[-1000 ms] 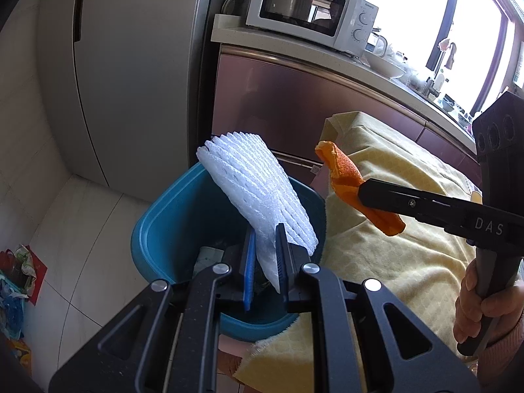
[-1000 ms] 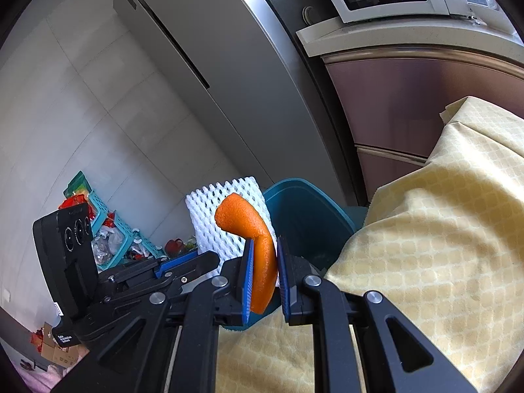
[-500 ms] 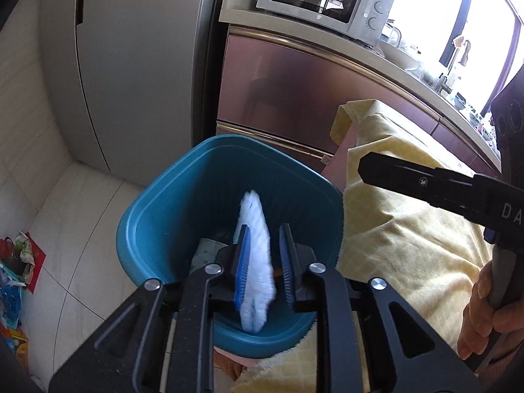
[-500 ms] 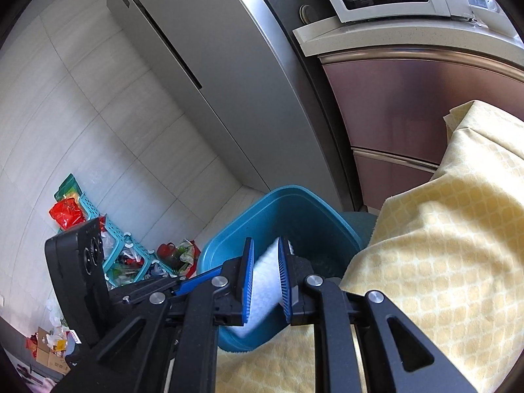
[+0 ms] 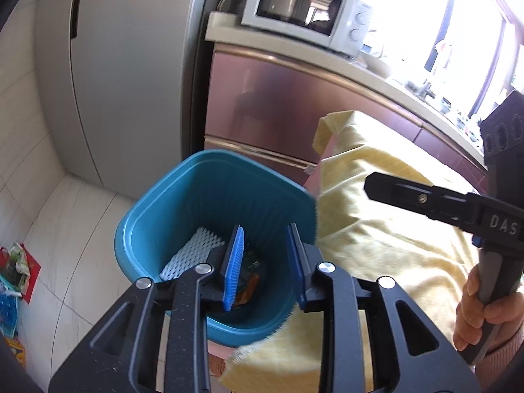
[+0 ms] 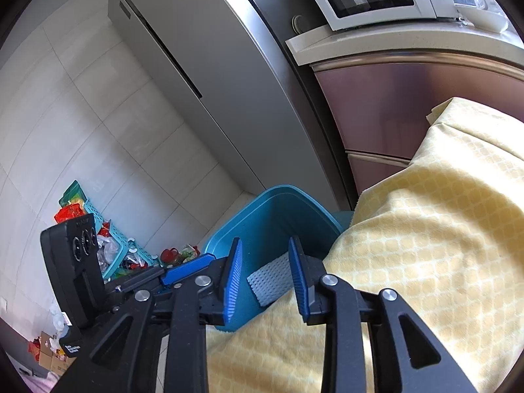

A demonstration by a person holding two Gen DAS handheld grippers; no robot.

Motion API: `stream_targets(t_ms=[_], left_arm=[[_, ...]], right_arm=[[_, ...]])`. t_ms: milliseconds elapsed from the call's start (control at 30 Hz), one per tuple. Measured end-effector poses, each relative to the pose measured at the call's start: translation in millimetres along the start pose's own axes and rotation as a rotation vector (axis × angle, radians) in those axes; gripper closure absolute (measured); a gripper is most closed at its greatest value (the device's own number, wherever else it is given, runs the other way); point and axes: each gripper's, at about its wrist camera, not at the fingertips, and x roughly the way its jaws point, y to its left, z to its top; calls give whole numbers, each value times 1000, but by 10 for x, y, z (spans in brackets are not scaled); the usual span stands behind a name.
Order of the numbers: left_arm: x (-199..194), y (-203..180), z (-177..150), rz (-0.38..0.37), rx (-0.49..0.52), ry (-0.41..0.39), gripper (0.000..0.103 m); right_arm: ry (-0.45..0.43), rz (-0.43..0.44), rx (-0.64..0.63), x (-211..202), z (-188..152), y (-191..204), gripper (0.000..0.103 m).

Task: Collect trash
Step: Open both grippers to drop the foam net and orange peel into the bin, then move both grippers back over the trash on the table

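A teal plastic bin (image 5: 183, 196) stands on the floor by the table's edge; it also shows in the right wrist view (image 6: 262, 216). A white foam net sleeve (image 5: 190, 255) lies inside it, also seen in the right wrist view (image 6: 271, 278). An orange scrap (image 5: 250, 286) lies at the bin's bottom. My left gripper (image 5: 265, 262) is open and empty over the bin's mouth. My right gripper (image 6: 265, 278) is open and empty above the bin's near rim; in the left wrist view it (image 5: 425, 199) hovers over the cloth.
A yellow checked cloth (image 6: 425, 245) covers the table right of the bin. A grey fridge (image 5: 124, 65) and mauve cabinets (image 5: 294, 104) with a microwave (image 5: 304, 6) stand behind. Baskets and litter (image 6: 108, 245) sit on the tiled floor at the left.
Both grippers have opened. The left one dropped the white foam sleeve and the right one dropped the orange peel; both now lie in the bin.
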Motion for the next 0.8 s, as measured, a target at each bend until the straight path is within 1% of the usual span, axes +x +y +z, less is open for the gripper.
stream_targets(t_ms=[67, 100, 133, 200, 267, 400, 500, 633, 800], left_arm=[[-89, -86, 6, -7, 22, -21, 70], [-139, -134, 6, -10, 32, -28, 68], [-178, -182, 8, -14, 42, -35, 67], [-258, -280, 5, -26, 60, -47, 65], [-339, -391, -5, -40, 80, -62, 62], [-453, -644, -50, -82, 136, -82, 58], [-515, -879, -106, -134, 184, -87, 56], [-528, -1288, -193, -202, 263, -82, 56], [-442, -1826, -292, -289, 344, -49, 56]], right_arm=[[-14, -4, -12, -88, -26, 4, 73], [-23, -6, -19, -139, -42, 5, 68], [-33, -12, -26, -190, -60, 4, 61], [-52, -32, -45, -299, -108, -4, 55], [-64, -43, -51, -409, -165, -33, 55], [-109, -82, -66, -698, -305, -113, 50], [-150, -125, -56, -972, -417, -215, 47], [-208, -191, -6, -1385, -613, -417, 47], [-278, -294, 69, -1913, -891, -703, 47]])
